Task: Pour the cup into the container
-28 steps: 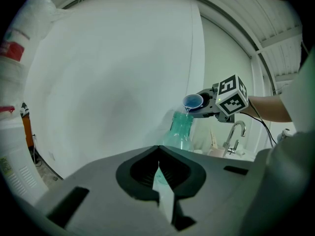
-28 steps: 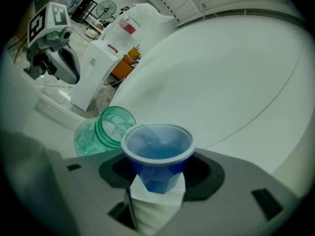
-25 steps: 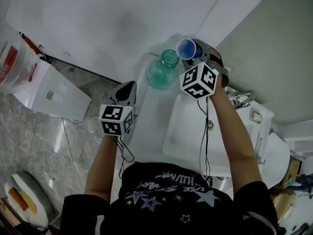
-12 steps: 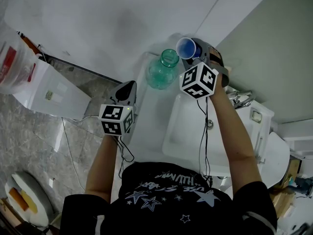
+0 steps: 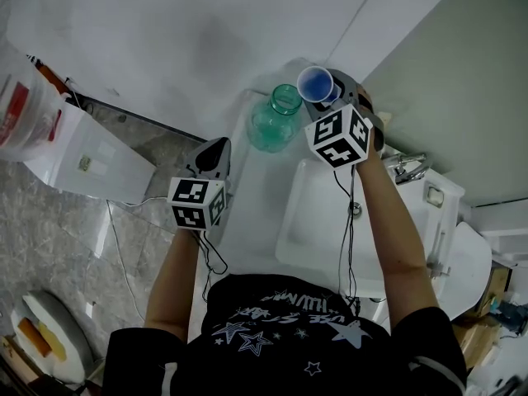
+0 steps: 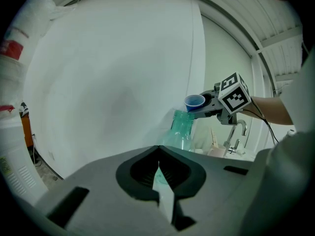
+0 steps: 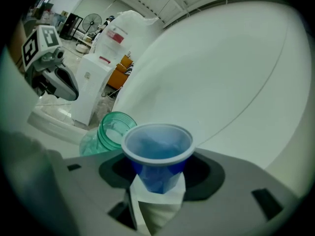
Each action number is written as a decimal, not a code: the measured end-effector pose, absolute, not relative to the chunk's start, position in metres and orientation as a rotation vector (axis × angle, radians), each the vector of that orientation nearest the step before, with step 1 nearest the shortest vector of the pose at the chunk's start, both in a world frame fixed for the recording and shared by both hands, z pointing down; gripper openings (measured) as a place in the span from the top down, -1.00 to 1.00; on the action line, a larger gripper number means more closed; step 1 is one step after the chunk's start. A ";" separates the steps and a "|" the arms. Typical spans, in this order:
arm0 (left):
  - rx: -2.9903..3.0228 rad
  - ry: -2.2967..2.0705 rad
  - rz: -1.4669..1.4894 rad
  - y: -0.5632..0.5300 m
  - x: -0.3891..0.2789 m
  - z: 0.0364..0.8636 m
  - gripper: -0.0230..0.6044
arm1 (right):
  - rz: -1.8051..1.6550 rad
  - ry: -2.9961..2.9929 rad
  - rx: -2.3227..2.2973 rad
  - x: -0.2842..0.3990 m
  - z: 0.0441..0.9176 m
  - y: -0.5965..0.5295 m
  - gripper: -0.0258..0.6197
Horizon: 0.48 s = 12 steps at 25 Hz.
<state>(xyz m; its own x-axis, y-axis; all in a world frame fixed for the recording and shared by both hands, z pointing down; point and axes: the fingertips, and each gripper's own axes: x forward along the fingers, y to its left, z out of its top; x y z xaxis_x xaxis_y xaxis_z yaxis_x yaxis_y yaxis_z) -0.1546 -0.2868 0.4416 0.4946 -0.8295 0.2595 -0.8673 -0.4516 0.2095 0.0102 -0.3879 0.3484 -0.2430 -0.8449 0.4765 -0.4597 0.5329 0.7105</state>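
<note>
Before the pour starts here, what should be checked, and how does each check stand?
1. Cup held: ok, the right claw is shut on the lower body of the cup.
2. Jar mouth open: ok, no lid.
3. Jar upright on the counter: ok.
4. Cup rim over the jar mouth: not ok, it sits beside the mouth and higher, near upright.
5. Something in the cup to pour: cannot tell.
6. Left claw out of the way: ok, shut, empty, apart from the jar.
</note>
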 end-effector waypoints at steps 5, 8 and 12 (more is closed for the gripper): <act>2.434 -1.430 0.174 -0.287 -0.153 0.439 0.89 | -0.456 -1.958 1.136 0.017 0.343 -0.387 0.14; 2.438 -1.426 0.180 -0.286 -0.152 0.439 0.89 | -0.340 -2.036 1.201 0.025 0.345 -0.385 0.14; 2.441 -1.416 0.192 -0.286 -0.148 0.441 0.89 | -0.178 -2.123 1.291 0.038 0.355 -0.382 0.13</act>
<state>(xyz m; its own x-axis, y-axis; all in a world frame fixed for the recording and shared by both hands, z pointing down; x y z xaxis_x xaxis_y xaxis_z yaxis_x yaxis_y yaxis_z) -0.1477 -0.2863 0.4408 0.5022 -0.8221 0.2683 -0.8638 -0.4627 0.1993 0.0383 -0.3822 0.3553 -0.3137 -0.8364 0.4494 -0.7497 0.5086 0.4233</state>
